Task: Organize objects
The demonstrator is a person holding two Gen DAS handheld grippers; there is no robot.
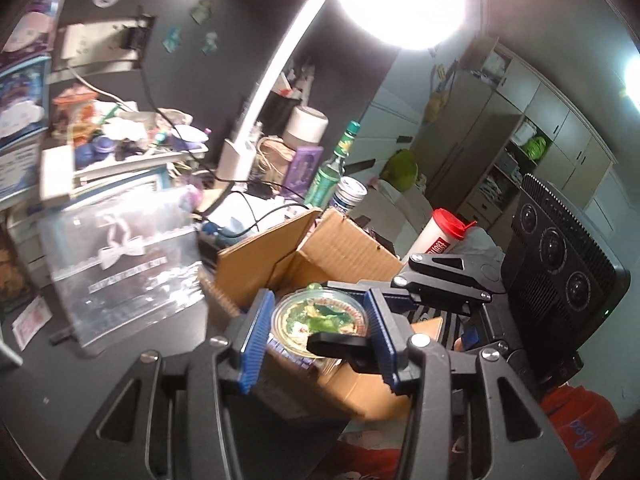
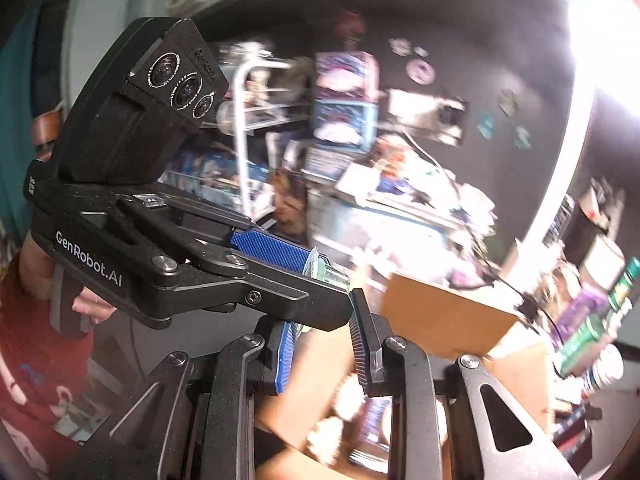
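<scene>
Clear plastic cup, lidded, green-yellow contents: pinched between the blue pads of the left hand-held gripper, held over the open cardboard box. Looks light; thin walls likely flex, lid rim likely slippery. Best held at mid-wall, gently, kept level. Right hand-held gripper spread, holding nothing, just beside the left one above the box. Beyond: dark counter, cluttered; green bottle, red-lidded tumbler.

A lived-in home bedroom. A cluttered dark desk carries a white lamp and bottles. Beyond stand a wardrobe and open shelves of clothes.
</scene>
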